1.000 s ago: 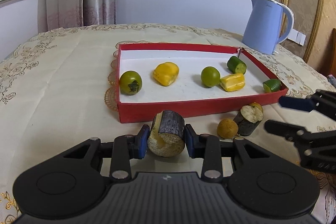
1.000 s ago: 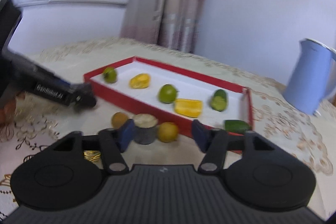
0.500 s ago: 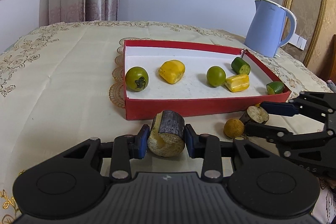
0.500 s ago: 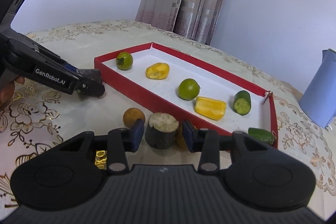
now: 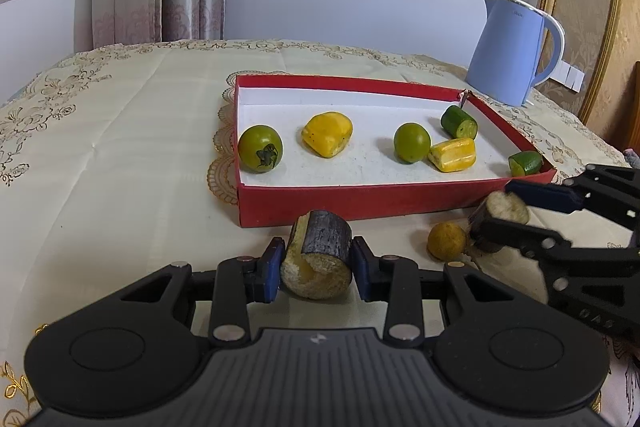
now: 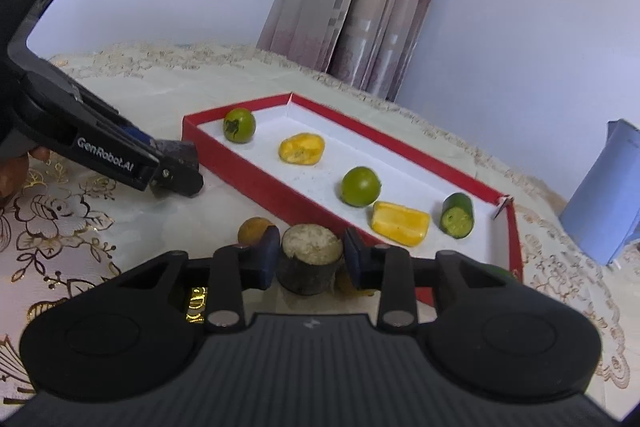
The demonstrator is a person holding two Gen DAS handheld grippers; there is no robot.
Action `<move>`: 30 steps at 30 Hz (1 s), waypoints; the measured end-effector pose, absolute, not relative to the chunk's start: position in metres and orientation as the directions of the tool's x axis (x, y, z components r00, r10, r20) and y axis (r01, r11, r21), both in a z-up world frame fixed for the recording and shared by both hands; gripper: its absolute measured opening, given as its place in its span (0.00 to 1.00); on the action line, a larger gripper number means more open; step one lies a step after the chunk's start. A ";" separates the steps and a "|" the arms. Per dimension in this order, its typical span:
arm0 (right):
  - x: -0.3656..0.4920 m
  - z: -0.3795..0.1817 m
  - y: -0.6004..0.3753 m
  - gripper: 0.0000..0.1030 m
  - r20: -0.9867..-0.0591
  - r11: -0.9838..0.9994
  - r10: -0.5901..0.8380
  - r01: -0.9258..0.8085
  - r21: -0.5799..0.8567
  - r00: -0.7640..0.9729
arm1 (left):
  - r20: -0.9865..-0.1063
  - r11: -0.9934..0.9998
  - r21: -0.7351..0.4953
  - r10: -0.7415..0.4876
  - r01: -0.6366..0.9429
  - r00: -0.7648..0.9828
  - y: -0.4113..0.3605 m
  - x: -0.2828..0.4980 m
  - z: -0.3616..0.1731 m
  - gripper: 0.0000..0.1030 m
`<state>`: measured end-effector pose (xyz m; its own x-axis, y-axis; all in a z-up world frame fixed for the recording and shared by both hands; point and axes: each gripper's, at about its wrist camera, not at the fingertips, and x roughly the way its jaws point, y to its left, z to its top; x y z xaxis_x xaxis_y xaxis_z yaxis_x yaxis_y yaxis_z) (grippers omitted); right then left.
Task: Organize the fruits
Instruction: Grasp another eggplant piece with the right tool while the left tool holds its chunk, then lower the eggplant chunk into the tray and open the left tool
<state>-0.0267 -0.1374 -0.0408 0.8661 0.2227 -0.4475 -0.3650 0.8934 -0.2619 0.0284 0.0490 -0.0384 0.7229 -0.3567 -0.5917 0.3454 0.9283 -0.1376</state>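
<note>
My left gripper (image 5: 316, 269) is shut on a dark-skinned fruit chunk (image 5: 320, 251) with pale flesh, just in front of the red tray (image 5: 360, 201). My right gripper (image 6: 310, 259) is shut on a second dark-skinned chunk (image 6: 310, 259), upright, also in front of the tray; that chunk also shows in the left wrist view (image 5: 498, 213). The tray holds two green round fruits (image 5: 260, 148) (image 5: 412, 142), two yellow pieces (image 5: 327, 133) (image 5: 453, 155) and two green cucumber pieces (image 5: 459, 121) (image 5: 525, 163). A small orange-brown round fruit (image 5: 446, 246) lies on the cloth by the right gripper.
A light blue kettle (image 5: 510, 53) stands behind the tray's right corner. A cream embroidered tablecloth (image 5: 120, 131) covers the table. Curtains and a wall are behind. Another yellowish fruit (image 6: 346, 283) is partly hidden behind the right gripper's fingers.
My right gripper has closed from wide open onto the dark chunk in front of the tray. My left gripper has kept hold of its chunk and moved slightly nearer the tray.
</note>
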 end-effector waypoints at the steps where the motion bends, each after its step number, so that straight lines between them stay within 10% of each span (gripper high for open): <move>1: -0.029 -0.039 -0.140 0.32 -0.436 0.898 0.222 -0.357 -0.257 0.872 | -0.591 0.929 -0.136 -0.356 0.345 0.724 0.049 0.028 -0.038 0.33; 30: -0.032 -0.030 -0.221 0.32 -0.260 0.991 0.113 -0.090 0.096 0.959 | -0.520 0.951 -0.103 -0.302 0.292 0.799 0.010 0.056 0.005 0.34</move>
<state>-0.0316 -0.2207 -0.0298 0.9591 0.1125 -0.2599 -0.0904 0.9913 0.0957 0.0558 0.0104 0.0051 0.7989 -0.3015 -0.5205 0.2921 0.9509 -0.1025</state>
